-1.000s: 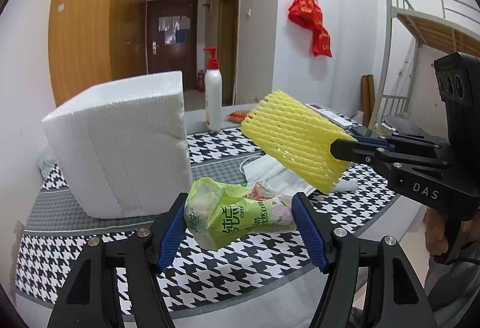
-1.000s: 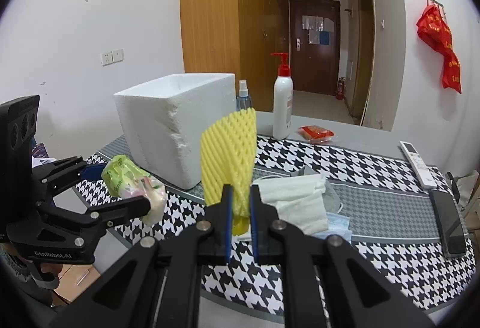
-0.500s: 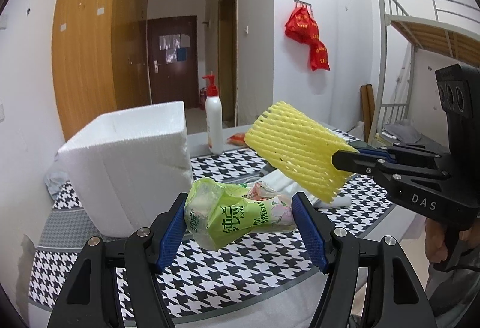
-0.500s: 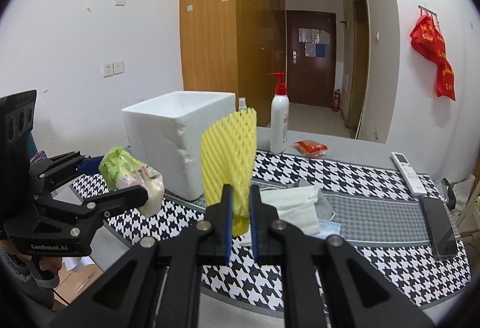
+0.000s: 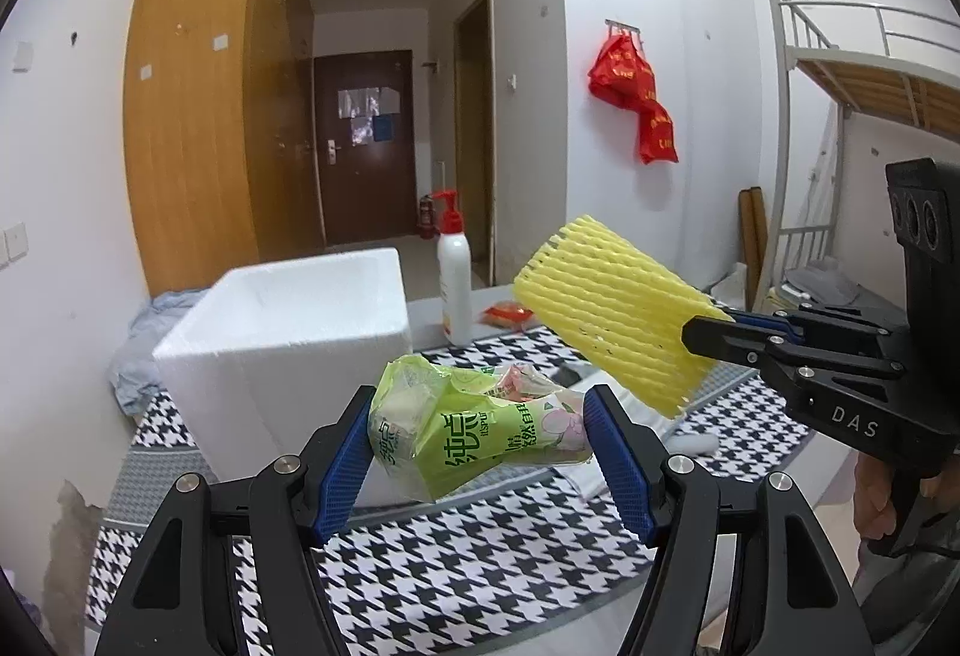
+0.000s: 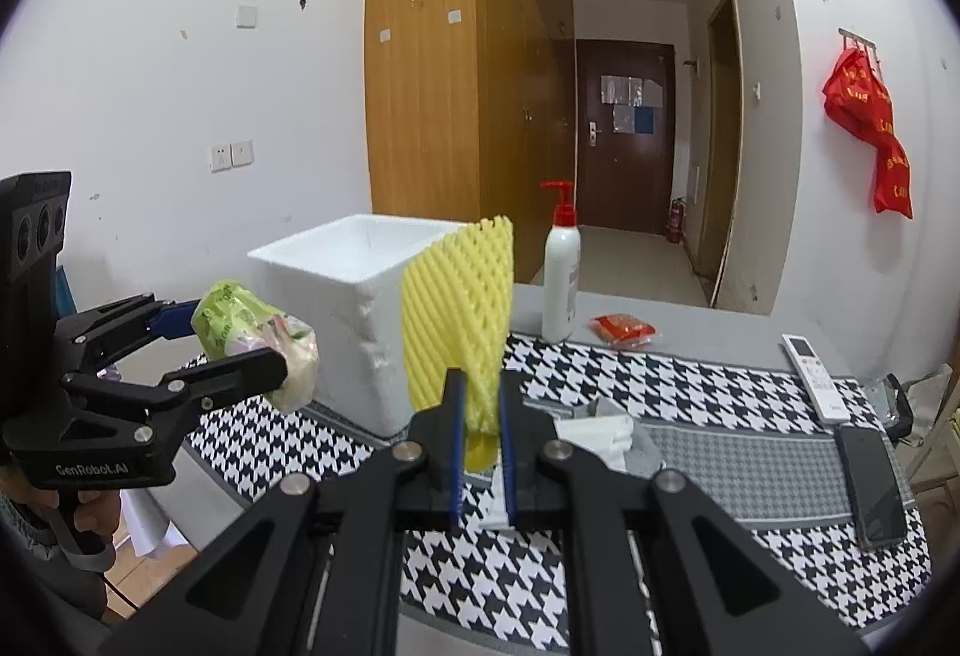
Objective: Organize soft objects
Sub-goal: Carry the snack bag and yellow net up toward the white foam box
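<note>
wrist fisheyes, facing forward, sharing foam box [image 5: 288,320]

Background stuff here: the desk [image 6: 708,392] has a black-and-white houndstooth cloth with grey bands on it. A white pump bottle [image 6: 561,275] with a red pump stands upright near the far edge, and a small red snack packet [image 6: 622,330] lies just beside it. Over on the right side of the desk there's a white remote [image 6: 816,377] and a dark phone [image 6: 873,488] lying flat, near each other. A red plastic bag [image 6: 870,128] hangs from a wall hook. Tall wooden wardrobe [image 6: 456,86] on the left, dark brown door [image 6: 624,134] down the hallway, and a metal bunk bed [image 5: 852,74] off to the side.
</note>
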